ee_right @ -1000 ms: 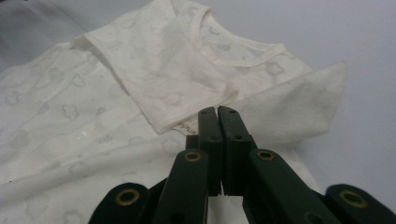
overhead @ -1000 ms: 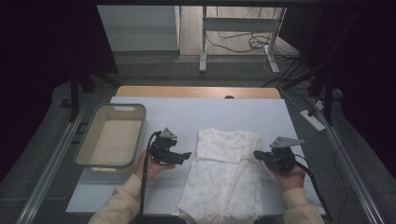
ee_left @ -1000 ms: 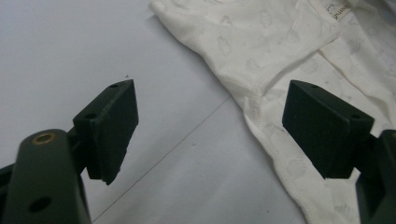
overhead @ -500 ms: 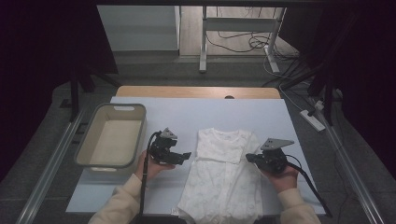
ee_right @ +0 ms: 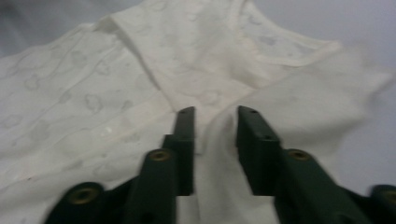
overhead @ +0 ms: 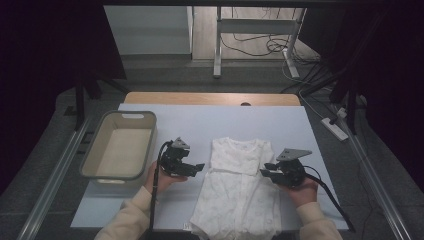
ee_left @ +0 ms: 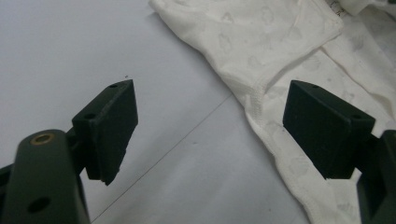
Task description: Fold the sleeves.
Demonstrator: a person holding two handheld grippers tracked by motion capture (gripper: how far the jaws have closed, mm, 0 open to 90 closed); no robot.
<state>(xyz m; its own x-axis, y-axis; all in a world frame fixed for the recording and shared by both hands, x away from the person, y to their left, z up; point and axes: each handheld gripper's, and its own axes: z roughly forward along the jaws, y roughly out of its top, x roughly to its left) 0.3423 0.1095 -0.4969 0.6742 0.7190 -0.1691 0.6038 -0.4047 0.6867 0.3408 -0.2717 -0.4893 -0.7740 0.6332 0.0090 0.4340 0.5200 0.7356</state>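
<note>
A white patterned garment (overhead: pixel 239 192) lies flat on the pale blue table (overhead: pixel 200 125), neckline away from me. My left gripper (overhead: pixel 199 168) rests at the garment's left edge. In the left gripper view that gripper (ee_left: pixel 210 121) is open, with bare table and the cloth's hem (ee_left: pixel 261 42) between its jaws. My right gripper (overhead: pixel 265 171) sits over the garment's right side. In the right gripper view its jaws (ee_right: pixel 215 126) have just been opening and stand a little apart, with a fold of the white cloth (ee_right: pixel 140 70) lying in the gap and not pinched.
A beige plastic basket (overhead: pixel 92 161) stands on the table's left side, close to my left hand. A wooden strip (overhead: pixel 210 98) runs along the table's far edge. Cables and a power strip (overhead: pixel 336 129) lie on the floor beyond the right side.
My right gripper has shifted a little left onto the garment's right side, and its jaws have gone from shut to slightly apart. The left gripper has stayed put.
</note>
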